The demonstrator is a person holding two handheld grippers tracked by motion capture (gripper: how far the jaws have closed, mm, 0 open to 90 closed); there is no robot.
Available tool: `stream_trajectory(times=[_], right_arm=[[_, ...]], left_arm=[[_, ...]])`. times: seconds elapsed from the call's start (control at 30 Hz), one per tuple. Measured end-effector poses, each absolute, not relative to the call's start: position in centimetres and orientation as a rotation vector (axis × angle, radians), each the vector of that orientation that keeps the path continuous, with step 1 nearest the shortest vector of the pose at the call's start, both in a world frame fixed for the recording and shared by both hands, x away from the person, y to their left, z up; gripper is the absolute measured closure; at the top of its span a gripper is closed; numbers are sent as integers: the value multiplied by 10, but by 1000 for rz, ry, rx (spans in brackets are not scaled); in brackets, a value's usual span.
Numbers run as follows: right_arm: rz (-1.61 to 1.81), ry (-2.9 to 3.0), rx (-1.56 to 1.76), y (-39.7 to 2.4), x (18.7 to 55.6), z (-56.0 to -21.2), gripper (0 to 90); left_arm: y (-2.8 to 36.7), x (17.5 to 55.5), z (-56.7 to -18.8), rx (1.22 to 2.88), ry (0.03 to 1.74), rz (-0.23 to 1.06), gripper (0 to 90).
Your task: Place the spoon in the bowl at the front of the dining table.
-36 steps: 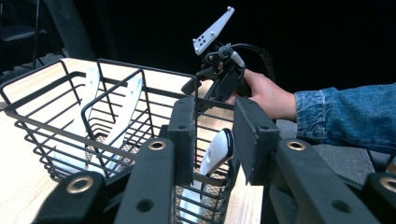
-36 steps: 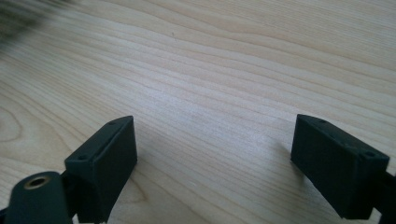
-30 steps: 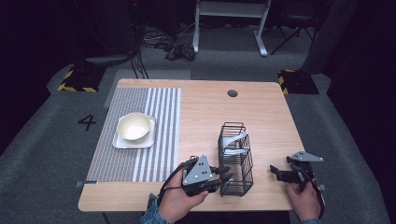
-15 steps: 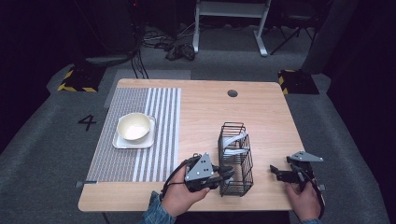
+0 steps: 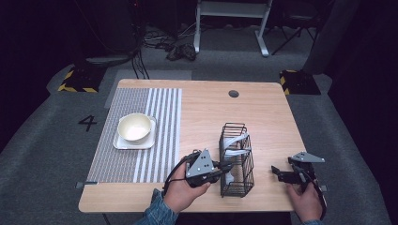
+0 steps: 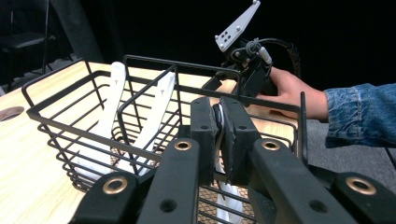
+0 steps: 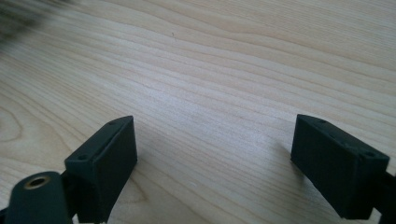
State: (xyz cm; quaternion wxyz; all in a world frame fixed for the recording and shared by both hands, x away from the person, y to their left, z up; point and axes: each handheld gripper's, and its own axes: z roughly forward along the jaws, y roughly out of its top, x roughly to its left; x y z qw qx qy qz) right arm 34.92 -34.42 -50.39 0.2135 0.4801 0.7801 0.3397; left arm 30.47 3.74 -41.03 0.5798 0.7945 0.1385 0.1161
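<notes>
since earlier: left hand has nudged slightly toward the wire basket
left gripper: level, fingers pinched on a white utensil at the basket's near wall
right gripper: low over bare surface, fingers spread wide, holding nothing
bowl: on its plate, striped mat
</notes>
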Motion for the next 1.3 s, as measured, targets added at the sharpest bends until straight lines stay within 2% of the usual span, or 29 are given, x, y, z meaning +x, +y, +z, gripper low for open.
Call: stream_trajectory(times=[0.43,1.07,1.3], right_arm=[[943,2165,1332,-344,349,-504,145],[943,2165,1332,-344,349,-504,145],[943,2165,1333,-344,349,-504,145]], left_arm=[[43,306,-382,1810,253,263,853],[57,311,-334,1754,175,143,853],[65,310,-322,1751,159,161,854]])
